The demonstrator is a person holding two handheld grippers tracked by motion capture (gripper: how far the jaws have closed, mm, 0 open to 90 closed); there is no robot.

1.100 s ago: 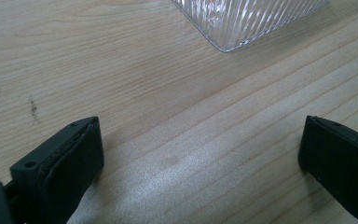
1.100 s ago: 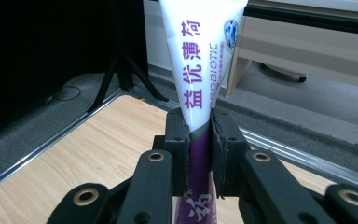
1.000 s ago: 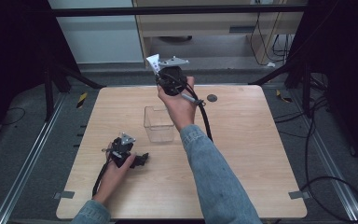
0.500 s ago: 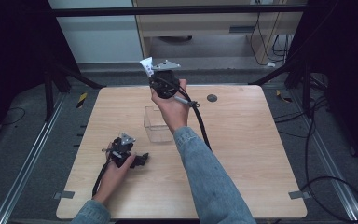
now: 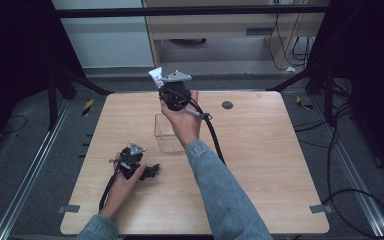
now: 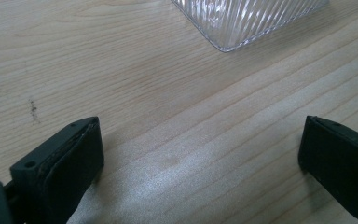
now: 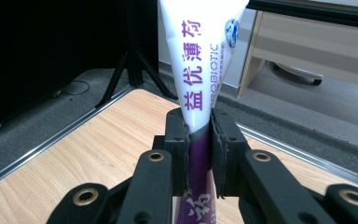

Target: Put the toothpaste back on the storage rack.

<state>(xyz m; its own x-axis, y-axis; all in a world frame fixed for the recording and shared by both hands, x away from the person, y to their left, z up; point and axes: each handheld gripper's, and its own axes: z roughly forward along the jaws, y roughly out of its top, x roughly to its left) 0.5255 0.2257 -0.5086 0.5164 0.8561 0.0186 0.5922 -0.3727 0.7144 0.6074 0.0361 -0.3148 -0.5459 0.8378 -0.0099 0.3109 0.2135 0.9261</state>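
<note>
Right tongs clamped on a white-and-purple toothpaste tube, jaws pinching it low, where the white body meets the purple band. In the high view the tube sits at upper centre of the frame, held up in the air above the far edge of the surface, past the clear plastic box.

Handling judgement: tube looks light, soft-walled and smooth, so it probably squashes under the jaws and could slide or pivot if the grip loosens. Wide flat crimped end sticks up out of the jaws (top-heavy lever, may swing). Best hold is likely across the flat faces, as now, near the stiffer end rather than mid-body where paste gives way.

Pose: right hand reaches forward from bottom centre, forearm in a blue sleeve running diagonally up the frame, wrist cocked so the right tongs point up and away, cable trailing down to the right of the arm.

Left tongs apart, jaws wide at lower left and lower right of the left gripper view, nothing between them, bare wood below; a ribbed corner of the box at top centre. In the high view the left hand rests low on the surface at lower left of the frame, left tongs lying near the box, not touching it.
</note>
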